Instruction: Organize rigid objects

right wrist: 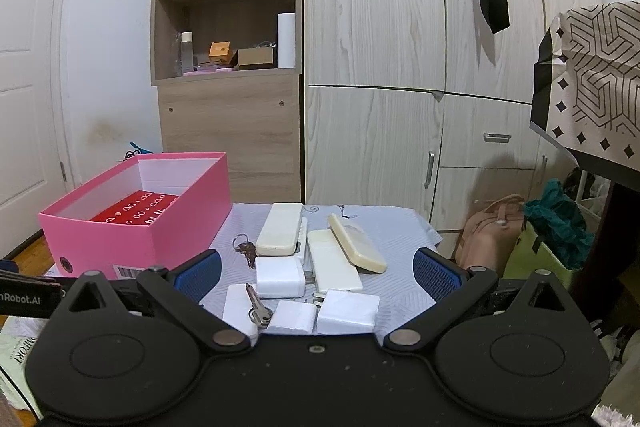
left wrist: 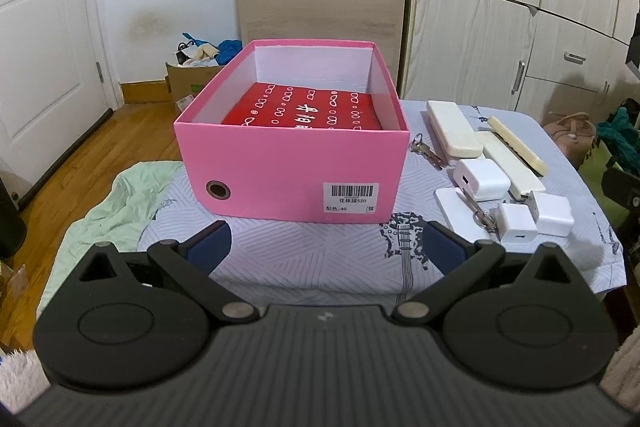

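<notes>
Left wrist view looked along the left gripper (left wrist: 326,247), whose blue-padded fingers (left wrist: 210,245) stood wide apart with nothing between them, hovering over a pale patterned bedsheet (left wrist: 304,251) just in front of an open pink shoebox (left wrist: 292,171). A red printed item (left wrist: 304,113) lay flat on the floor of that box, and a barcode label (left wrist: 351,195) was stuck on its near wall beside a round metal eyelet (left wrist: 218,189). To the right of the box, on the same sheet, sat a cluster of rigid things: a cream remote-like bar (left wrist: 454,129) lying on another pale piece, a second cream bar (left wrist: 518,145) tilted across a long white slab (left wrist: 510,163), a white charger block (left wrist: 482,179), two smaller white plug adapters (left wrist: 518,227) (left wrist: 554,213) touching each other, a flat white block (left wrist: 456,213) with a key (left wrist: 482,215) resting across it, and a ringed bunch of keys (left wrist: 426,149) just beside the box's corner. From the right wrist view, the right gripper (right wrist: 316,269) was likewise spread fully and held nothing, poised directly above the near edge of that cluster, with the charger block (right wrist: 280,277) and the key (right wrist: 256,305) between its fingers (right wrist: 438,273). The pink shoebox (right wrist: 136,227) lay off to its left. Behind stood a wooden shelf unit (right wrist: 228,95) and pale wardrobe doors (right wrist: 372,87).
</notes>
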A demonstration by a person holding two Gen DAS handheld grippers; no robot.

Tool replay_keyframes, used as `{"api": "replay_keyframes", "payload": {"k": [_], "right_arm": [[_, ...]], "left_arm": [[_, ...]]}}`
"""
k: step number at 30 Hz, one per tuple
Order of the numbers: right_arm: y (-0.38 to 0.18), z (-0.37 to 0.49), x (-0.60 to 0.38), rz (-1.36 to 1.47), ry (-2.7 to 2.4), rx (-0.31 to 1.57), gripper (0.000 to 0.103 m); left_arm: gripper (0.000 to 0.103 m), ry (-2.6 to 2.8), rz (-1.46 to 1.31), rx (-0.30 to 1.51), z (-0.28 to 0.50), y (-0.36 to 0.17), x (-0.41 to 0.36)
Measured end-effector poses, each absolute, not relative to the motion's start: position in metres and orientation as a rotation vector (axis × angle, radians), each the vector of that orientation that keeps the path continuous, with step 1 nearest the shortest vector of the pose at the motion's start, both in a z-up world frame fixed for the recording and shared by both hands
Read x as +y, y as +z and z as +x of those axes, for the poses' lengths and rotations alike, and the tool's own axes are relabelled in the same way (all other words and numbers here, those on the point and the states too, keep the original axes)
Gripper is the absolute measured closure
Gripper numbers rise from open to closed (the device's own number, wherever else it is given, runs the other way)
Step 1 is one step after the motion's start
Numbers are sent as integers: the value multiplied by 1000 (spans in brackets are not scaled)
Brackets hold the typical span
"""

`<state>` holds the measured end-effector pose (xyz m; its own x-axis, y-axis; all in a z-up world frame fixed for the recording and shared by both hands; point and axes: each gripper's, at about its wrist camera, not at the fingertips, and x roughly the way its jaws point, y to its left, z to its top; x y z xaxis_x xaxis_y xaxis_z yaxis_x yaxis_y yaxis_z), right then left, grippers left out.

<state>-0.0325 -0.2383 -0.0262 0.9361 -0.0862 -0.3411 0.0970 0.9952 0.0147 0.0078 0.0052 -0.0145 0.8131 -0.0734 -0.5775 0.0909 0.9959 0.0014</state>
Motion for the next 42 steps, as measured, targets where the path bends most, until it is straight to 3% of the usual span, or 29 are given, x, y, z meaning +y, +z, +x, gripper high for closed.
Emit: {"api": "replay_keyframes", "payload": {"k": [42], "right_arm": [[-34, -27, -227, 11, -48, 442, 0]], "left_arm": [[0, -103, 68, 670, 11, -21, 2]]}}
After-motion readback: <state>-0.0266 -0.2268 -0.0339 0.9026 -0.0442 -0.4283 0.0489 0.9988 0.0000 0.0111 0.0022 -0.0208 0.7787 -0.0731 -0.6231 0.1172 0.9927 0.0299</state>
